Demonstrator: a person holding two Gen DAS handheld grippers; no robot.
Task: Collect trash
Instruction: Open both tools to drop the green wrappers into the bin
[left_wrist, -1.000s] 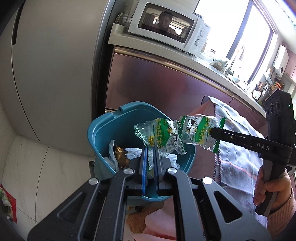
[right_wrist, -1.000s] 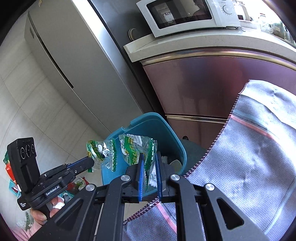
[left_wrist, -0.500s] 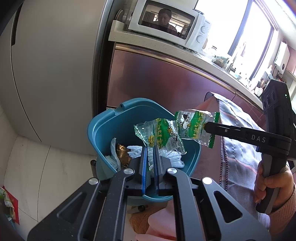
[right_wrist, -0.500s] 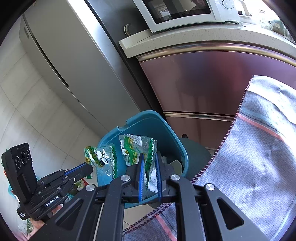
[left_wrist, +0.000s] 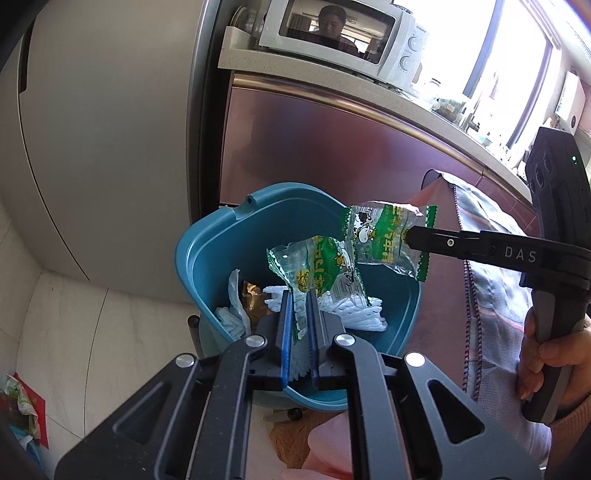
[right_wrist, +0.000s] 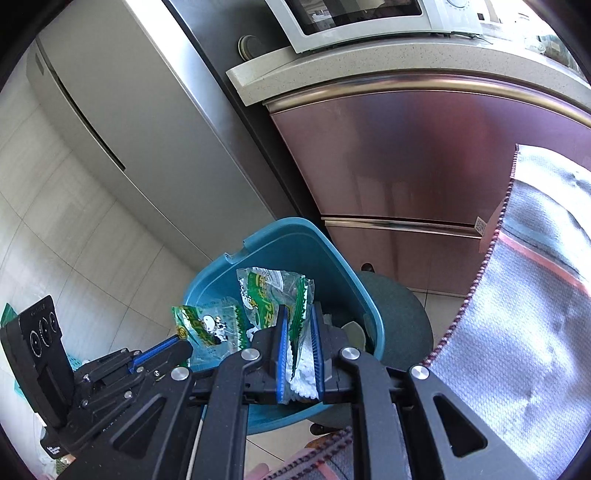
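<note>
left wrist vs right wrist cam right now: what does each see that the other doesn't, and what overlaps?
Left wrist only: the hand holding the right gripper, the window, and a brown wrapper in the bin.

Right wrist only: a dark round stool behind the bin, and the left gripper seen from the side.

Both: the blue bin, the microwave, the fridge, the grey cloth, and a green wrapper pinched in each gripper: left wrapper, right wrapper, both over the bin.

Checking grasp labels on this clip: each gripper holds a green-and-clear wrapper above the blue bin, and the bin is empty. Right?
Not quite. The blue bin is not empty: the left wrist view shows white crumpled scraps and a brown wrapper inside. Both grippers do hold wrappers above it.
</note>
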